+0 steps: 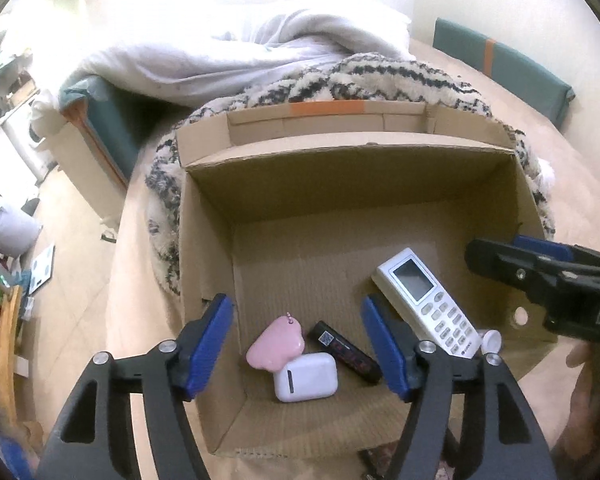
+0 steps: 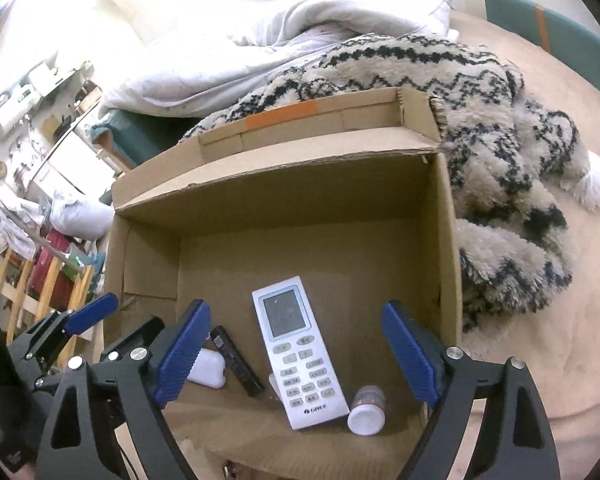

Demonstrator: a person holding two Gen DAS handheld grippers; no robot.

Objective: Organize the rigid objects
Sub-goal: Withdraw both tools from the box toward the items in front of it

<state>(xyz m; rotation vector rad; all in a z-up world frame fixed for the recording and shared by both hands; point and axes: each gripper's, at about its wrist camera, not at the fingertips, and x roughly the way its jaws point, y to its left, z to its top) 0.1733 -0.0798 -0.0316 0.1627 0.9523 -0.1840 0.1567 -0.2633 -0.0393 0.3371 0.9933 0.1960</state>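
1. The left gripper (image 1: 298, 350) hangs over the near left part of the cardboard box (image 1: 400, 150), its blue jaws spread wide and holding nothing.
2. The right gripper (image 2: 296, 356) hangs over the near right part of the same box, jaws likewise spread apart and empty. In the left wrist view its tip (image 1: 500, 258) shows at the right edge above the box wall.
3. Between the left jaws, on the box floor, a white earbud case (image 1: 306, 376) lies touching a pink charm (image 1: 274, 346) with a small bead chain.
4. Just beside them to the right lies a black stick-shaped device (image 1: 346, 350) with a QR label, set at a slant.
5. Right of that, a white air-conditioner remote (image 2: 298, 354) lies face up, screen end pointing away toward the far wall.
6. At the remote's near right corner a small bottle with a white cap (image 2: 366, 410) lies on its side, cap toward the camera.
7. The far half of the box floor holds nothing visible; the far flap carries a strip of orange tape (image 2: 282, 116).
8. Behind and right of the box lies a shaggy cream rug with black zigzags (image 2: 500, 160), touching the box wall.
9. Farther back, a white duvet (image 2: 260, 48) is heaped over a teal mattress edge (image 1: 108, 120).
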